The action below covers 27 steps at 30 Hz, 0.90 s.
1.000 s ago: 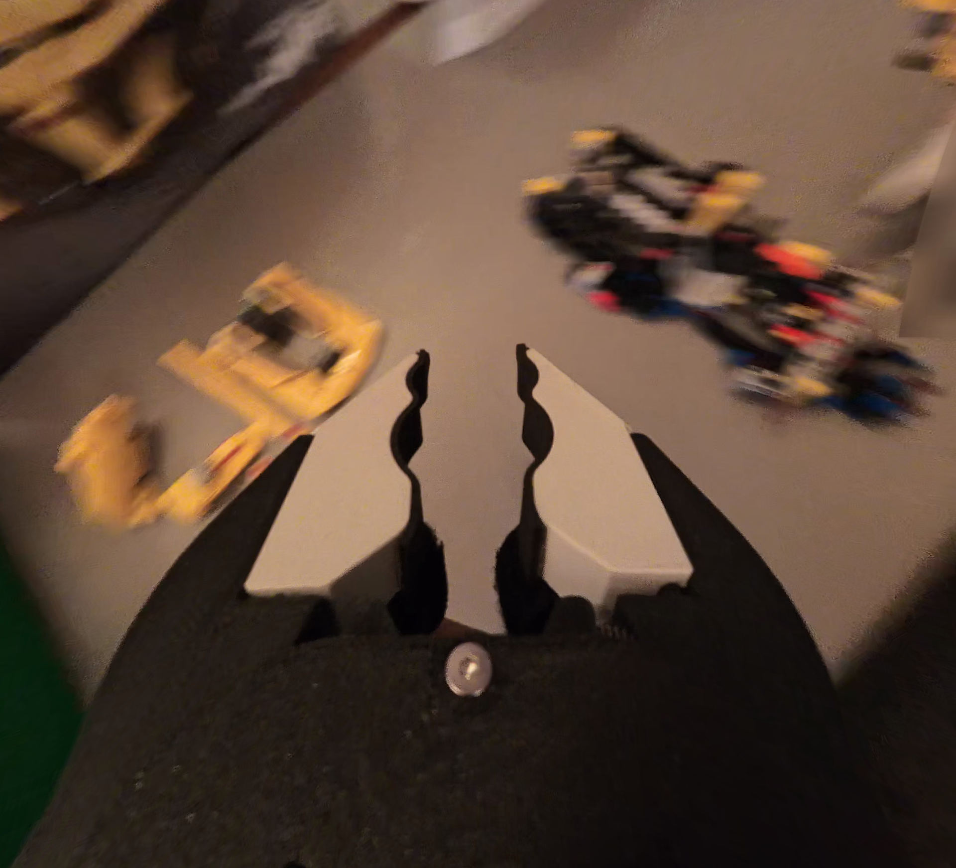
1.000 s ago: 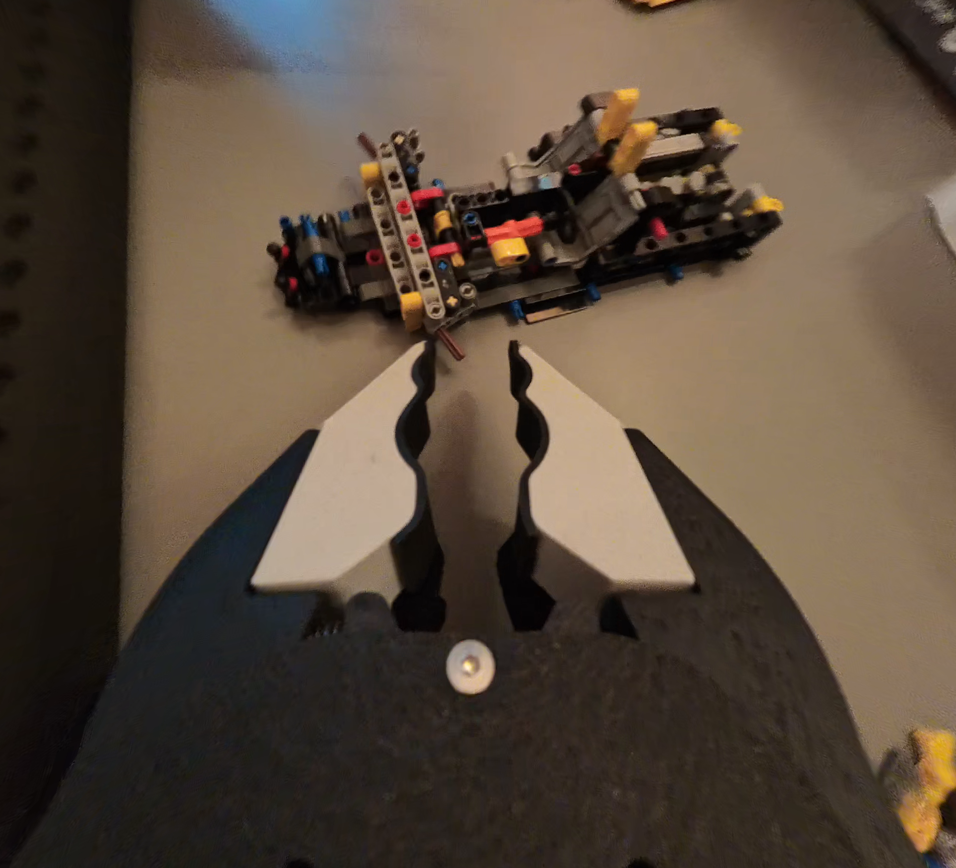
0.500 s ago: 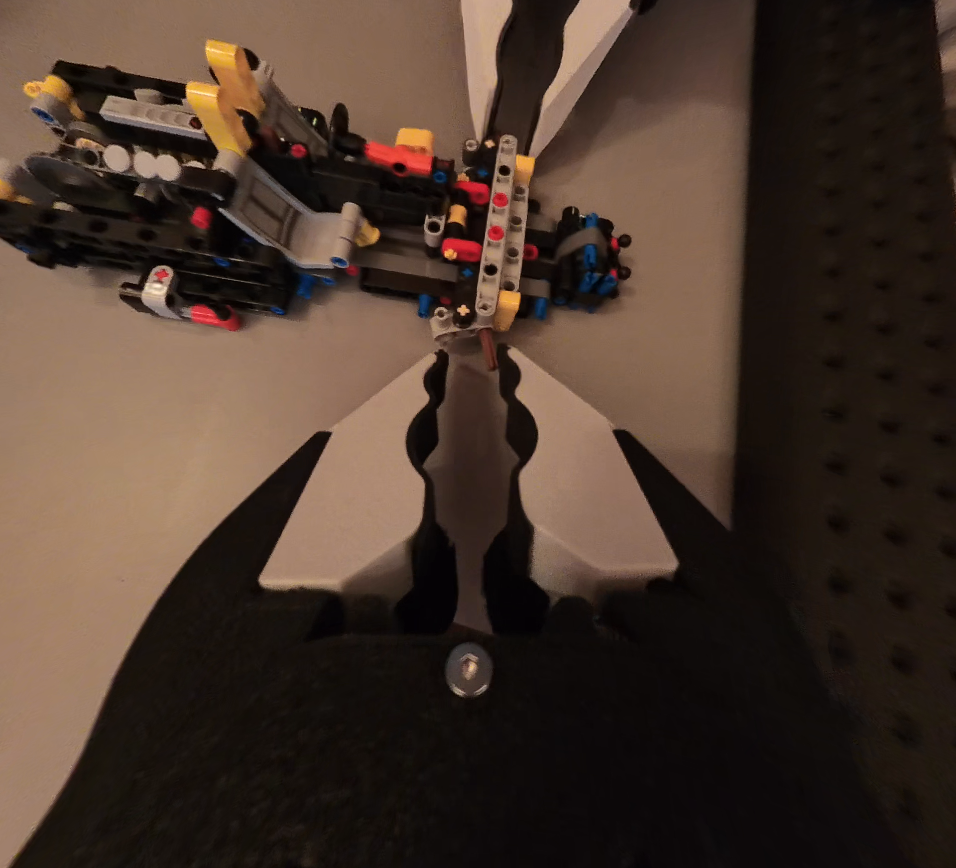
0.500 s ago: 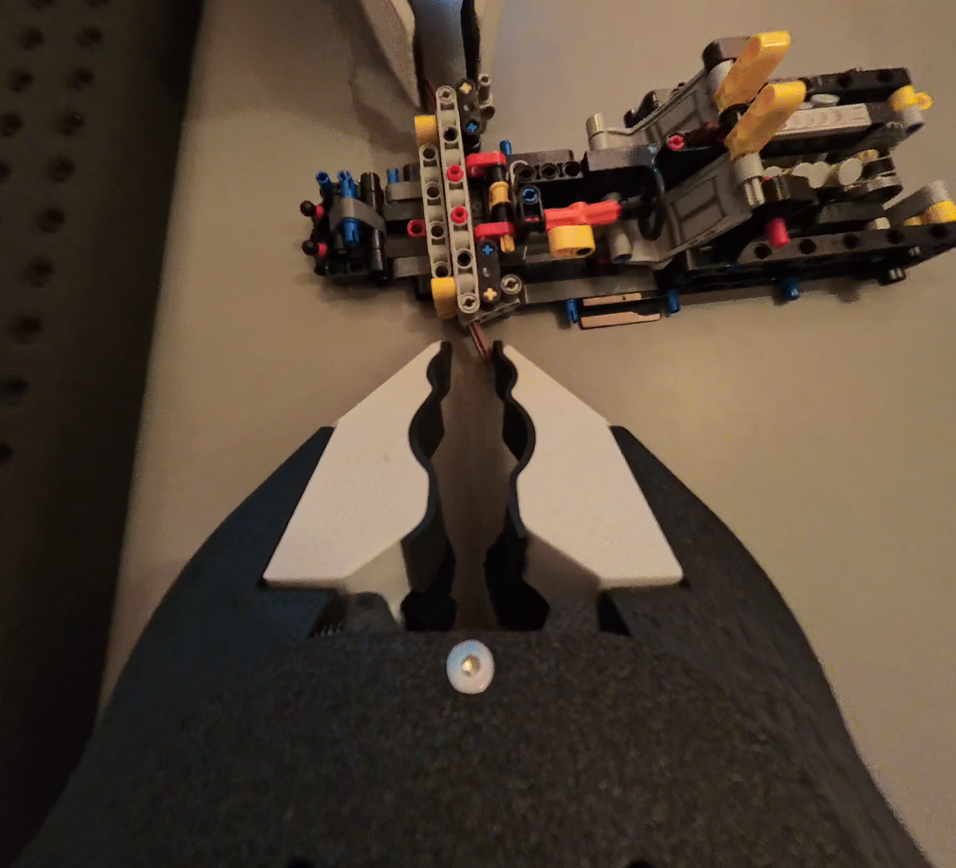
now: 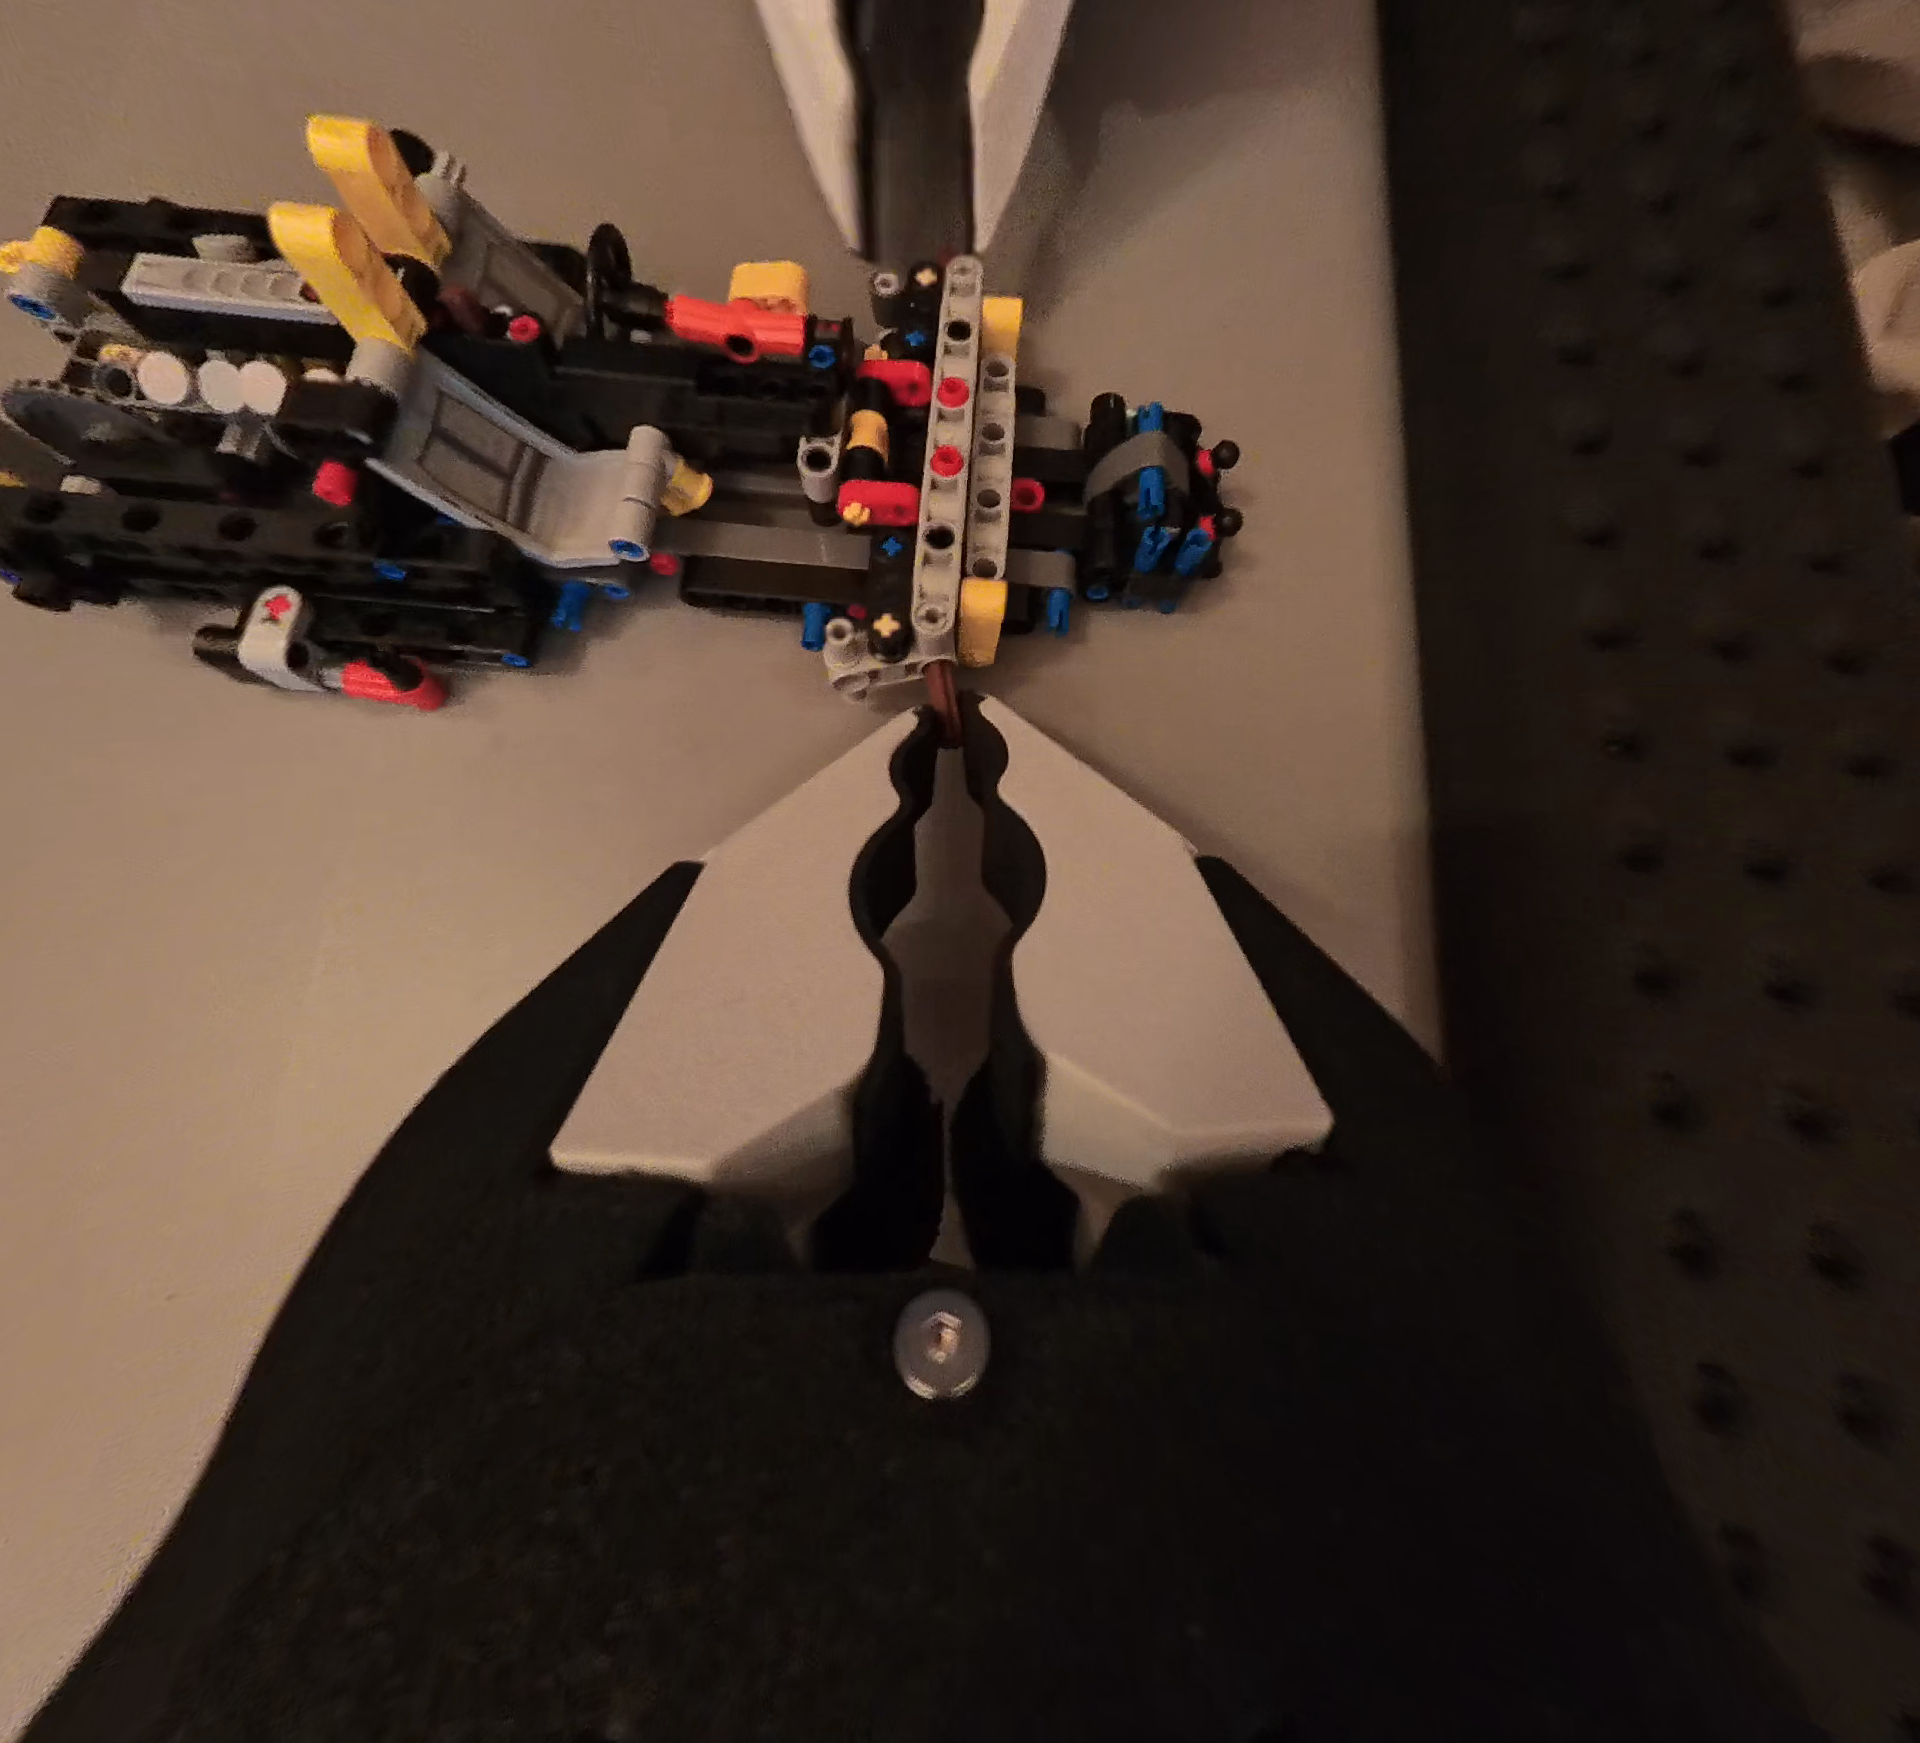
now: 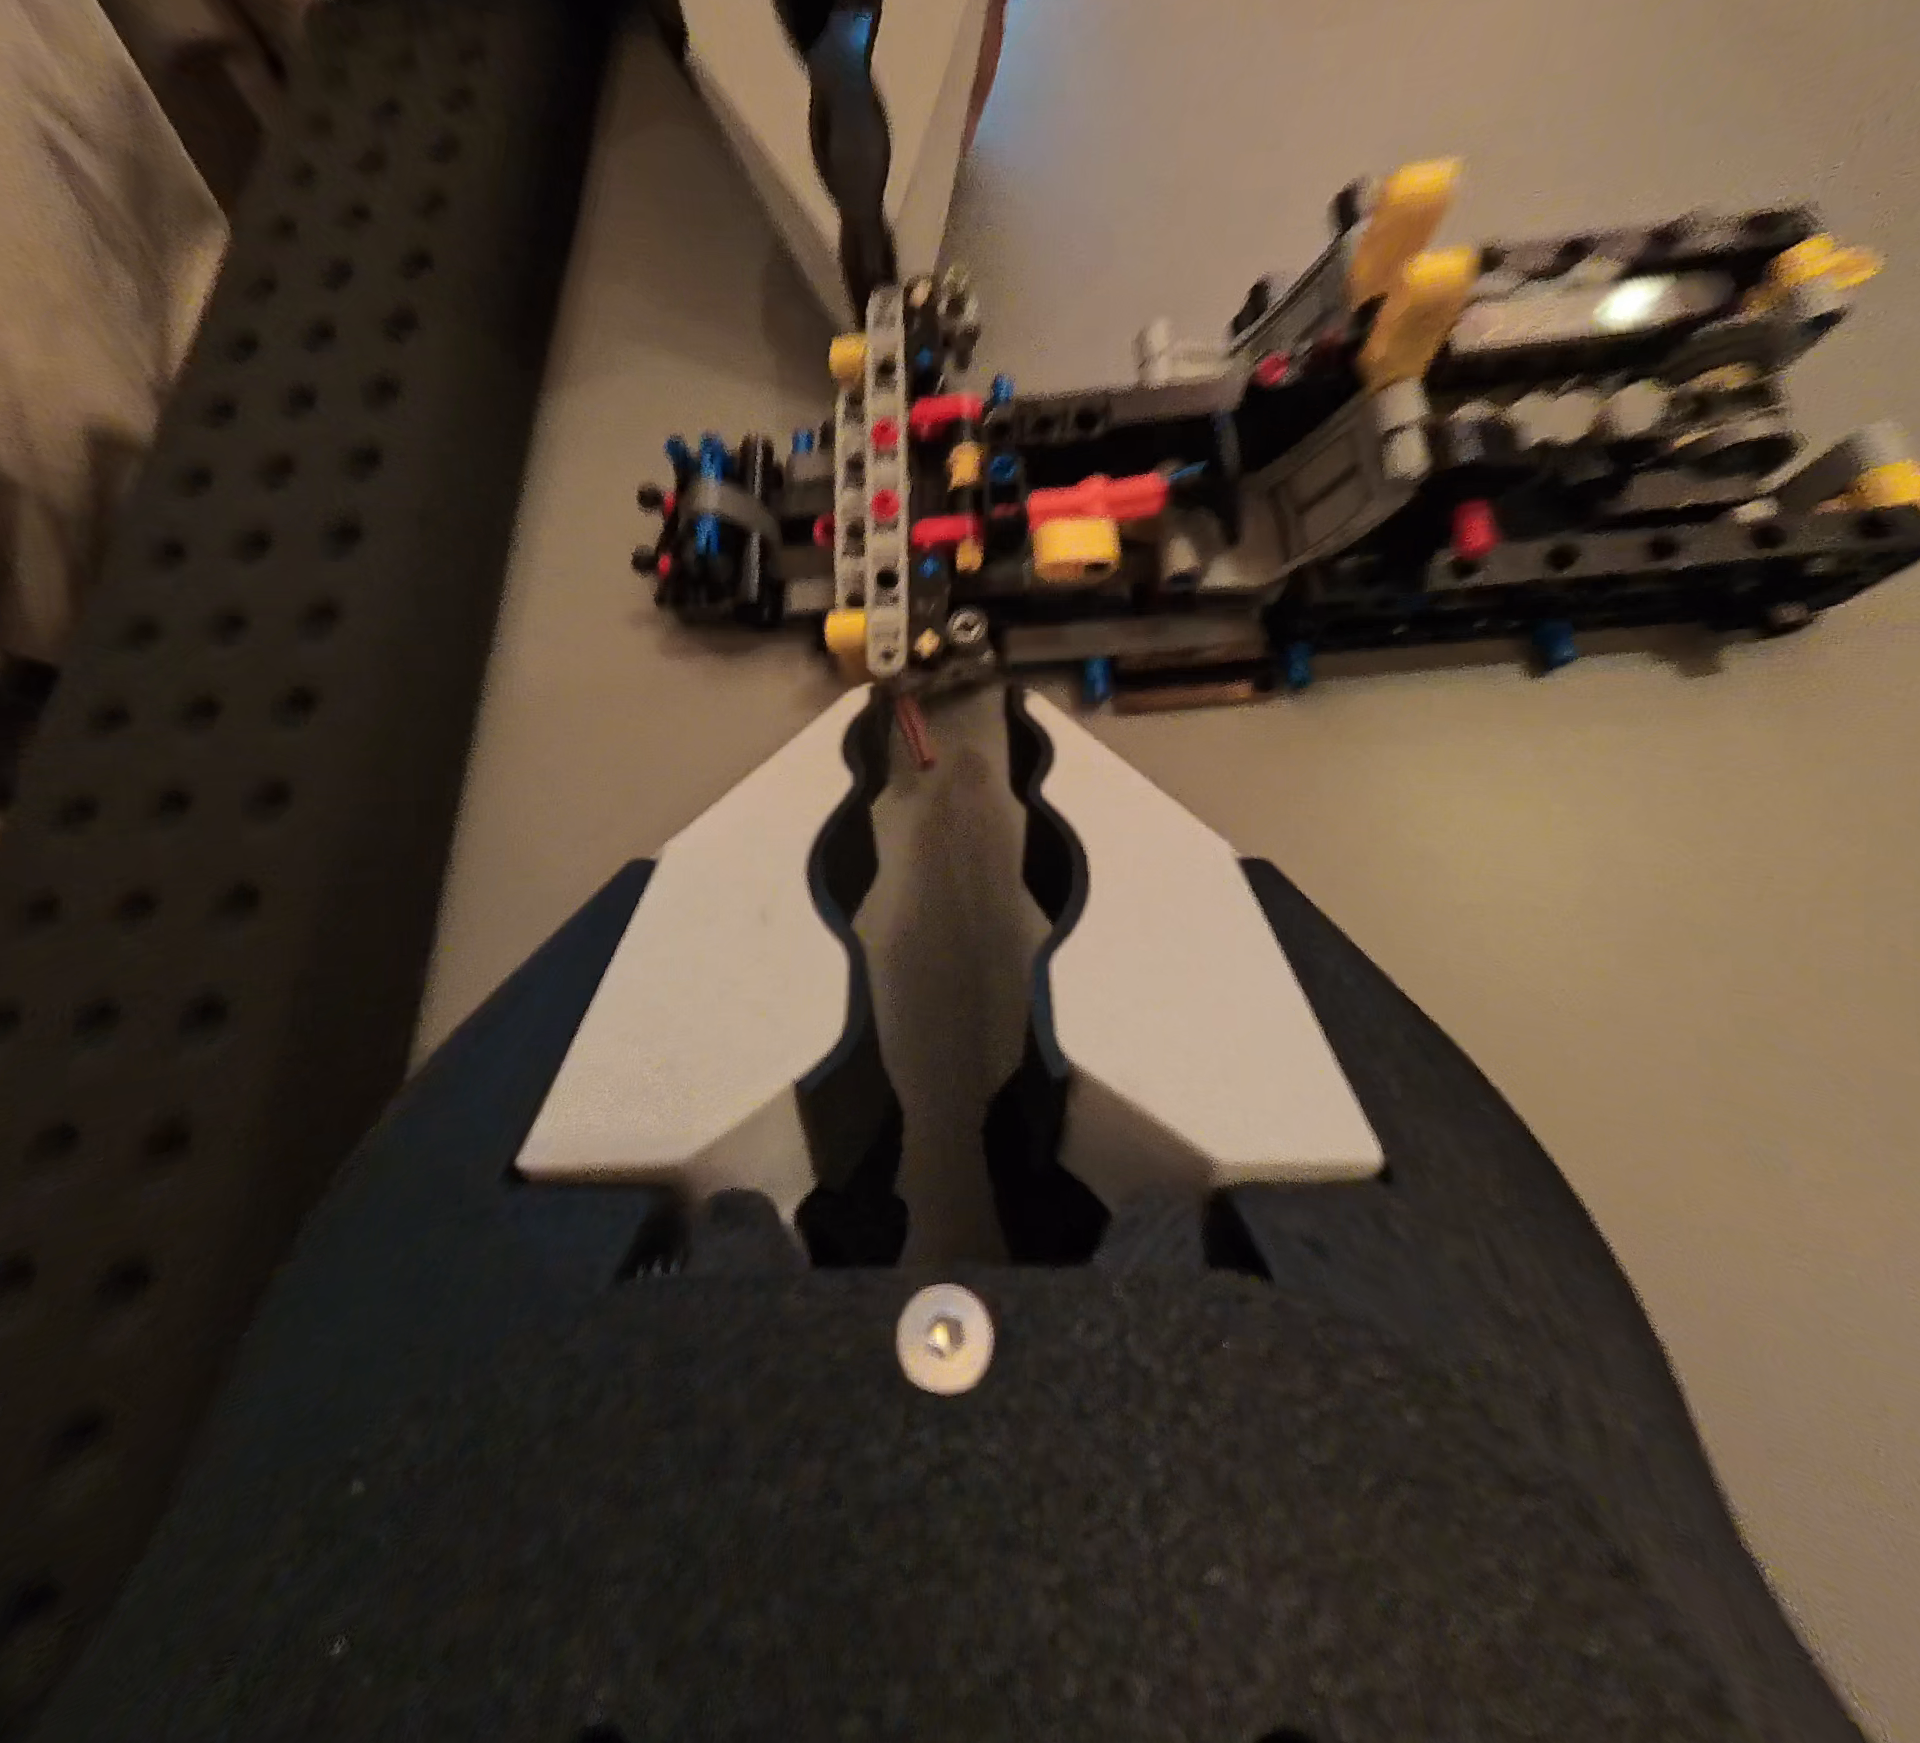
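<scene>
Left wrist view: left hand-held gripper clenched on the brown axle jutting from the near end of the brick-built chassis on the grey counter; half a second ago its jaws stood wider. Right hand-held gripper at the chassis's far side. Right wrist view (blurred): right hand-held gripper released, a brown axle between its tips, chassis just beyond.

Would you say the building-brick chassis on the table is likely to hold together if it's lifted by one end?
The building-brick chassis looks long and pinned from many small beams, so it may flex or shed parts. Its flat underside probably slides rather than rolls on the table.
</scene>
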Each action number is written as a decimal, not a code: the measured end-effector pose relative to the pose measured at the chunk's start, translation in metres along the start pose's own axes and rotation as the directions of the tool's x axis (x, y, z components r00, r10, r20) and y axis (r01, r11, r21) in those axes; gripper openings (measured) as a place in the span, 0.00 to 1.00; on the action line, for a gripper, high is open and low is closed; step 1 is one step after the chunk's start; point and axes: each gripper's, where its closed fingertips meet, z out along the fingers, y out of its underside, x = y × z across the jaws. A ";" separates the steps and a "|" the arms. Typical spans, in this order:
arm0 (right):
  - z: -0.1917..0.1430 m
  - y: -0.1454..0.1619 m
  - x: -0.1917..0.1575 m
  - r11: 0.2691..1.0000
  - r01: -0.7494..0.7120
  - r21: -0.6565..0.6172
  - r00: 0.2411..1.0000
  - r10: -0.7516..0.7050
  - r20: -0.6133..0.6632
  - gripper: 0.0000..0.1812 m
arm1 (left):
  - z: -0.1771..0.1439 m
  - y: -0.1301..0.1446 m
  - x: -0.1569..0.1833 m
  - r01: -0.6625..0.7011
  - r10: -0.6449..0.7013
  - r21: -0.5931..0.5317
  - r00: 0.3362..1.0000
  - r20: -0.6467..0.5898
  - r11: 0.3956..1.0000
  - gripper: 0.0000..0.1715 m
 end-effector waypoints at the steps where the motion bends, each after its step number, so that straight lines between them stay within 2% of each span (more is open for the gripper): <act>1: -0.004 -0.009 0.004 0.998 -0.011 0.059 1.000 0.012 -0.015 0.14 | 0.000 0.000 0.002 0.004 -0.004 0.003 1.000 -0.022 1.000 0.02; 3: -0.009 -0.021 0.019 0.991 -0.009 0.135 0.996 0.021 -0.090 0.16 | 0.001 0.001 0.007 0.013 -0.013 0.002 0.998 -0.069 1.000 0.02; 10: 0.007 -0.025 0.018 0.991 0.045 0.125 0.994 -0.032 -0.104 0.13 | 0.001 -0.001 0.009 0.064 -0.062 0.012 0.994 -0.091 0.998 0.03; 13: 0.012 -0.022 0.019 0.994 0.059 0.091 0.993 -0.048 -0.112 0.11 | -0.013 -0.001 0.000 0.085 -0.084 0.004 0.995 -0.059 0.996 0.18; 16: 0.014 -0.021 0.019 0.994 0.084 0.073 0.989 -0.074 -0.125 0.08 | -0.026 -0.022 -0.008 0.063 -0.060 0.105 0.998 -0.032 0.993 0.20; 18: 0.014 -0.021 0.019 0.993 0.096 0.073 0.988 -0.086 -0.129 0.08 | -0.017 -0.039 -0.011 0.062 -0.058 0.136 0.998 -0.037 0.989 0.20; 22: 0.015 -0.021 0.019 0.995 0.063 0.076 0.993 -0.055 -0.102 0.08 | 0.018 -0.036 -0.006 -0.063 0.061 -0.023 0.997 -0.049 0.998 0.21; 24: 0.016 -0.021 0.019 0.996 0.057 0.072 0.994 -0.050 -0.102 0.08 | 0.027 -0.037 -0.008 -0.109 0.108 -0.039 0.994 -0.027 0.993 0.23; 27: 0.015 -0.019 0.019 0.997 0.028 0.067 0.996 -0.022 -0.087 0.08 | 0.029 -0.037 -0.006 -0.084 0.082 -0.028 0.995 -0.062 0.996 0.21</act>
